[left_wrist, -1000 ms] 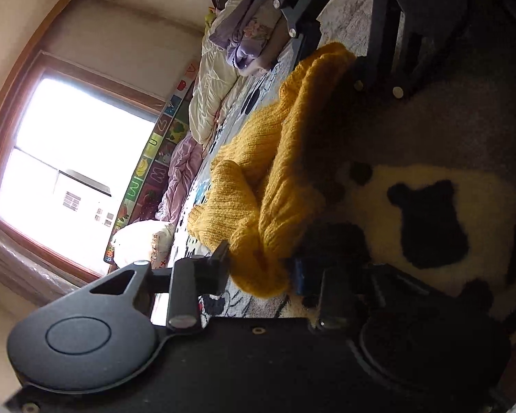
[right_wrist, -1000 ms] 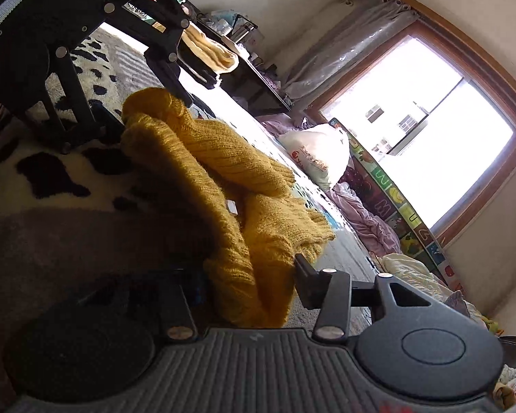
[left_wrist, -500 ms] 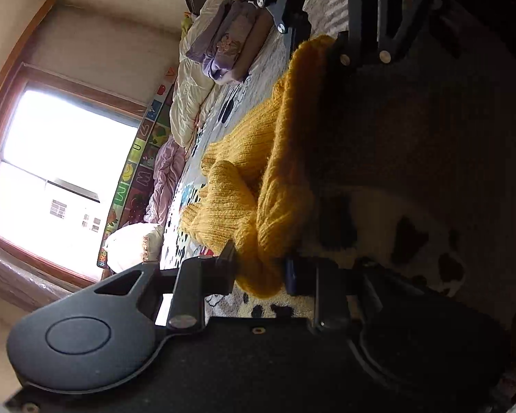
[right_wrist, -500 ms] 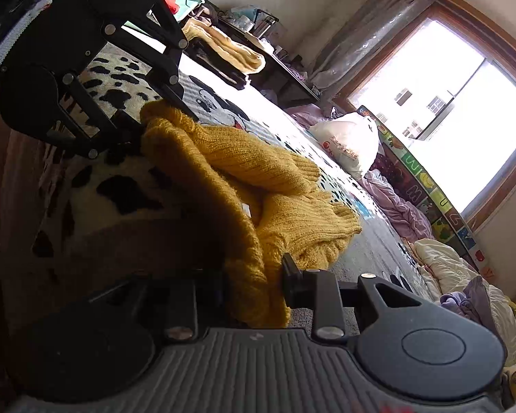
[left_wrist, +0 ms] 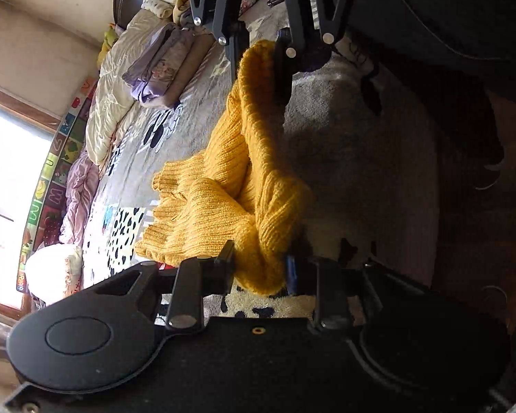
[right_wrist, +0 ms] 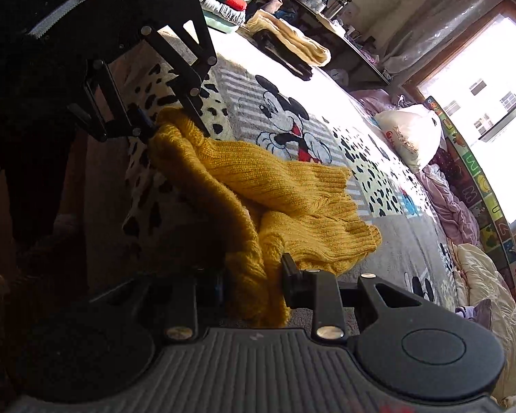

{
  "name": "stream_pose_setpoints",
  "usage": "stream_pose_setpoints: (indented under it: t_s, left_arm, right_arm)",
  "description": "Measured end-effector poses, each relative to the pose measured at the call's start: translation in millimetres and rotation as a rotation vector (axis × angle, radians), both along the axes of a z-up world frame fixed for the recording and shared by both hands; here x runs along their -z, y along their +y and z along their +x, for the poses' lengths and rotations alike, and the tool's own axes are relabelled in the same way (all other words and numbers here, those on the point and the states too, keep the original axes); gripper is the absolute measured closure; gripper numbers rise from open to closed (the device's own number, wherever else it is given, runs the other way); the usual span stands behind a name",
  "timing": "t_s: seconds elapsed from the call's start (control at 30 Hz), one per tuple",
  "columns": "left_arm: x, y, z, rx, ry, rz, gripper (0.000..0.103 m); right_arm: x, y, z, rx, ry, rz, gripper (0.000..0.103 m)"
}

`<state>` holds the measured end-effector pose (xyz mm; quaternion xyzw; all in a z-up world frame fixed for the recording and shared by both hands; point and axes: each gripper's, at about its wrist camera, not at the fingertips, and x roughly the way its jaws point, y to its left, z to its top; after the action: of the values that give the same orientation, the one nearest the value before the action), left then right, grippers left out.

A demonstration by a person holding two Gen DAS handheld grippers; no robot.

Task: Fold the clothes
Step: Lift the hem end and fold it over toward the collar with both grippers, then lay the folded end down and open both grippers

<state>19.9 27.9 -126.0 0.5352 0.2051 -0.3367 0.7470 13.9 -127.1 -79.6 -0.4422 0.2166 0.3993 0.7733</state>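
The bed [right_wrist: 388,241], under a grey blanket printed with a cartoon mouse and black spots, fills the middle of both views. Across it, from lower centre toward the upper middle of the left wrist view, stretches the mustard knit sweater [left_wrist: 223,203], its near edge raised and its ribbed cuffs trailing on the blanket. The left gripper [left_wrist: 259,265], at lower centre of its own view, is clamped on one bunched end of that edge; the right gripper [right_wrist: 251,282] is clamped on the other end. To fold well, I judge both ends should travel level and together, the edge kept taut, then be laid squarely over the trailing part before either grip lets go
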Motion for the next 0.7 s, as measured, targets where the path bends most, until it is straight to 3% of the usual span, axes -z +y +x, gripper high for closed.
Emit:
stream_pose_setpoints:
  t_s: [0.13,0.33,0.5,0.63,0.7]
  left_arm:
    - [-29.5,7.4,32.1,0.062,0.148,-0.046,0.075]
    - [-63.8,25.4,78.9,0.07,0.33,-0.239,0.075]
    - [-79.8,47.3,107.1,0.047,0.381,-0.477,0.075]
    - [-73.7,73.8,147.4,-0.029,0.412,-0.741,0.075]
    - [-66.4,88.5,168.7,-0.117,0.406,-0.895,0.075]
  right_arm:
    - [-23.9,-1.8,26.5,-0.026,0.122,-0.031,0.071]
    - [-57.8,-3.7,85.0,-0.033,0.273,0.018,0.071]
    - [-81.9,-12.0,135.8,-0.025,0.354,0.109,0.071]
    - [-90.6,-19.0,175.1,-0.004,0.405,0.198,0.071]
    - [-89.4,-21.6,196.8,0.019,0.436,0.247,0.071]
